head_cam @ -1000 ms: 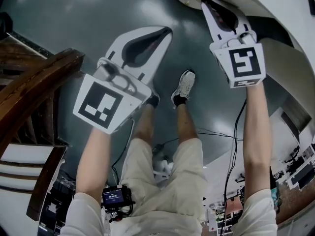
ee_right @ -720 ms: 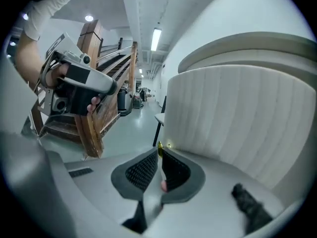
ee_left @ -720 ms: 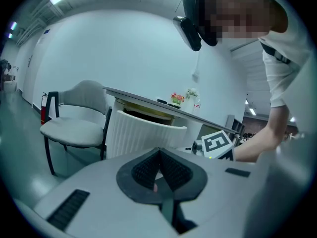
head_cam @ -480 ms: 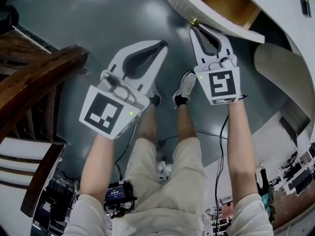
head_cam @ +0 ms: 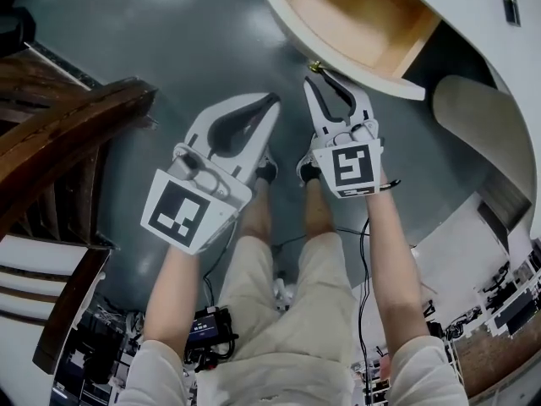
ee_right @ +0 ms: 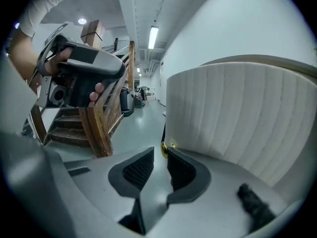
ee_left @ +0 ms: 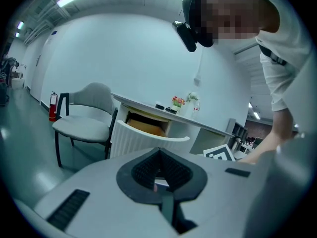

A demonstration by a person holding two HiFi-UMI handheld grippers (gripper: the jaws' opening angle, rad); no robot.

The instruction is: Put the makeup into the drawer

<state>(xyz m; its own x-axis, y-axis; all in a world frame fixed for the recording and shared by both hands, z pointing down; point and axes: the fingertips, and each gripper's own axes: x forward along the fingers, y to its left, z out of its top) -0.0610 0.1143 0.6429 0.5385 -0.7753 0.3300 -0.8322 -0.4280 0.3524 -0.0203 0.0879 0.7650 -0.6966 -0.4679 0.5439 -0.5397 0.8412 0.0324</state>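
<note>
Desk (head_cam: 473, 19) first: its drawer (head_cam: 347, 15) is now standing further out and bare inside. My right gripper (head_cam: 317, 78) is letting go, jaws just parting around the brass knob (head_cam: 316, 66). My left gripper (head_cam: 272, 100) is staying pinched together, seemingly empty. The makeup (ee_left: 159, 106), small dark pieces I judge, is still lying on the desk top.

No text, label, brand or number can be read anywhere.
</note>
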